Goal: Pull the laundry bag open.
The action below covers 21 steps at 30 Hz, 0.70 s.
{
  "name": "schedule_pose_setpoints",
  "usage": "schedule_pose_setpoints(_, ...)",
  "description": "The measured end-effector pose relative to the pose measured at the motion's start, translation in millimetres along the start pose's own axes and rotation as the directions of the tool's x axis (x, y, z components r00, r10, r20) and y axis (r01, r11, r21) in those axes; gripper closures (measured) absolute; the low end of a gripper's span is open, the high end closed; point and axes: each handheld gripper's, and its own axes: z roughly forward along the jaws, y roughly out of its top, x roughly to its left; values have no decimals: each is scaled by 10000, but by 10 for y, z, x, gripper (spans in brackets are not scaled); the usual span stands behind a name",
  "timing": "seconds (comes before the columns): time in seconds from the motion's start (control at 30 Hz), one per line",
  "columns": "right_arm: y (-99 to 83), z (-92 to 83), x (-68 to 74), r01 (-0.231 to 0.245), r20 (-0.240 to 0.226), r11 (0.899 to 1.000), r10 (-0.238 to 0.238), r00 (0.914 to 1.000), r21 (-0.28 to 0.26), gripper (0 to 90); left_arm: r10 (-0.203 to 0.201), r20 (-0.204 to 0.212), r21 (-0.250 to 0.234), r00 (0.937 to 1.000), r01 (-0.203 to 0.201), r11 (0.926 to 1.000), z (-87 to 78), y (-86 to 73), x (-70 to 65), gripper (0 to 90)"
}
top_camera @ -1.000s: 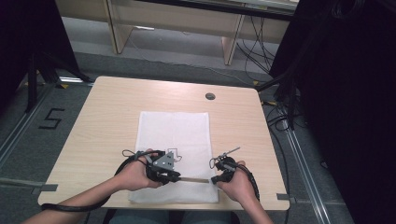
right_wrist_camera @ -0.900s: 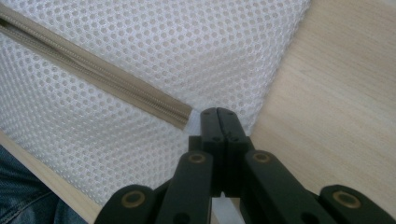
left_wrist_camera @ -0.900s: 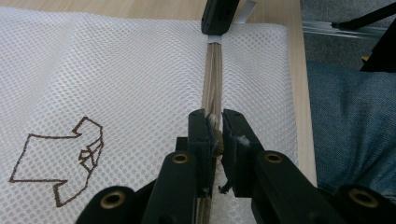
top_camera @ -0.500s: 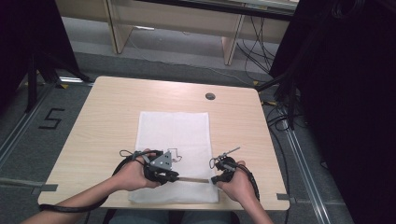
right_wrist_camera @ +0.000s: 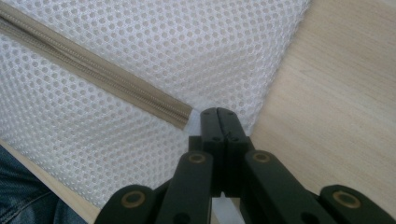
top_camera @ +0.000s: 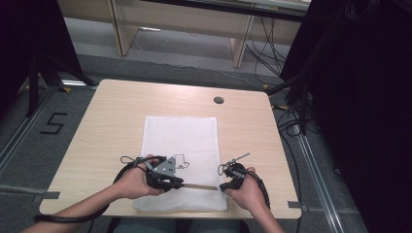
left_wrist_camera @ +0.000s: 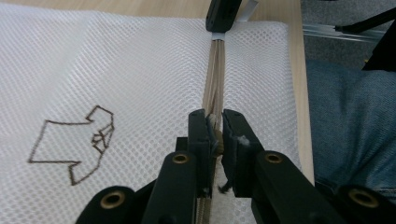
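A white mesh bag (top_camera: 180, 141) lies flat on the wooden table (top_camera: 116, 111), with a beige zipper (top_camera: 201, 186) running along its near edge. My left gripper (top_camera: 180, 184) is shut on the zipper pull (left_wrist_camera: 215, 135), pinched between the black jaws in the left gripper view. My right gripper (top_camera: 223, 187) is shut on the bag's mesh just past the end of the zipper (right_wrist_camera: 182, 115). In the left gripper view the right gripper (left_wrist_camera: 223, 14) sits at the far end of the zipper (left_wrist_camera: 215, 79). The two grippers face each other along the zipper line.
A dark outline figure (left_wrist_camera: 74, 144) is stitched on the bag left of the zipper. A round cable hole (top_camera: 218, 100) sits near the table's far edge. The person's jeans (left_wrist_camera: 345, 126) show beyond the near table edge. Bare wood (right_wrist_camera: 336, 93) lies right of the bag.
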Motion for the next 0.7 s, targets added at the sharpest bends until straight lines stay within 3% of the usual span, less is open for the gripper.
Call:
schedule_pose_setpoints(0.1, -1, -3, 3, -69, 11, 10000, 69, 10000, 35, 900, 221, -43, 230, 9997, -220, 9995, -13, -13, 4, 819)
schedule_pose_setpoints(0.3, 1, -2, -5, 14, -60, 10000, -14, 10000, 2, 900, -128, -56, 29, 9999, 128, 9999, -69, -82, -5, 818)
schedule_pose_setpoints(0.4, 1, -4, 4, -3, 12, 10000, 3, 10000, 27, 900, 82, -155, 124, 9998, -80, 9999, -77, -82, -11, 819)
schedule_pose_setpoints(0.7, -3, -2, -6, 41, -51, 10000, -41, 10000, -35, 900, -51, -64, 32, 10000, 51, 10000, -77, -90, -21, 818)
